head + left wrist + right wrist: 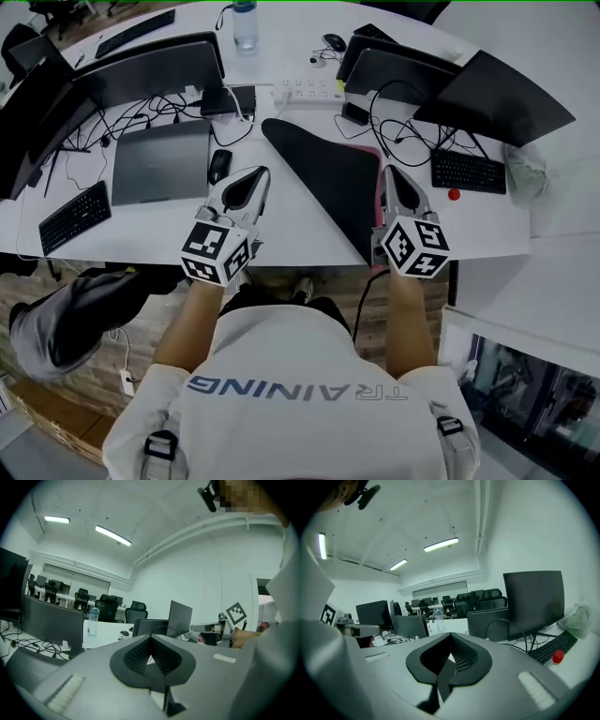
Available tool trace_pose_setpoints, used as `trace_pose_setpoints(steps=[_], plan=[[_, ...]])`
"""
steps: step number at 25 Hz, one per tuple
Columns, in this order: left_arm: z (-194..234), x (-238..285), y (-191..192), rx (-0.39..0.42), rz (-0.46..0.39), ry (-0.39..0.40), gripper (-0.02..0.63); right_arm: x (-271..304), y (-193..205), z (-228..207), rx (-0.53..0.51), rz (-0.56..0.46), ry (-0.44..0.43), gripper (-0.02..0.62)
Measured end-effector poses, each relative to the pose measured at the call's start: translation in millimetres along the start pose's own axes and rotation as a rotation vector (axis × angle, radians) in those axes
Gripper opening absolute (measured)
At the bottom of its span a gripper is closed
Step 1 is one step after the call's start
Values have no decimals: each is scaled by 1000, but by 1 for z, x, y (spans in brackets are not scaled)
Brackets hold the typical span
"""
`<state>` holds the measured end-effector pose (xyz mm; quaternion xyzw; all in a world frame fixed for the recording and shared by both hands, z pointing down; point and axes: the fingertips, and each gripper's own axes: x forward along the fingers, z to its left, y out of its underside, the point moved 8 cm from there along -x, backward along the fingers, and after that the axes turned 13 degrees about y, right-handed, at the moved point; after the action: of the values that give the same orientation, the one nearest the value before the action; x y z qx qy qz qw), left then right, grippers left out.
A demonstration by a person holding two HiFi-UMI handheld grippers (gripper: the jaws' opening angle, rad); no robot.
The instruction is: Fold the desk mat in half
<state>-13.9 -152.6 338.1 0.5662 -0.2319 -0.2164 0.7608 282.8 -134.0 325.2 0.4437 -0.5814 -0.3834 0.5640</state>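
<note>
Both our claws are clenched: the left claw (150, 638) on nothing, the right claw (451, 638) right up against the pink edge of the one desk mat (328, 178), pinching or not we can't tell. Only the head view shows that mat, between the two claws on the tabletop (281, 234).

Bright, even office light from ceiling strip lights (112, 535), soft shadows on the white tabletop (291, 225), fisheye-bent dark corners, cool tint.
</note>
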Motion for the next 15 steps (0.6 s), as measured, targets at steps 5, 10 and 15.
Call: trace_pose_setpoints(steps=[5, 10, 15], plan=[[-7, -14, -29, 49, -40, 1, 2, -36, -22, 13, -2, -104, -3, 11], [-14, -27, -55, 102, -81, 13, 2, -60, -43, 23, 2, -180, -9, 11], [-23, -33, -66, 127, -104, 32, 2, -77, -57, 34, -21, -235, -19, 11]])
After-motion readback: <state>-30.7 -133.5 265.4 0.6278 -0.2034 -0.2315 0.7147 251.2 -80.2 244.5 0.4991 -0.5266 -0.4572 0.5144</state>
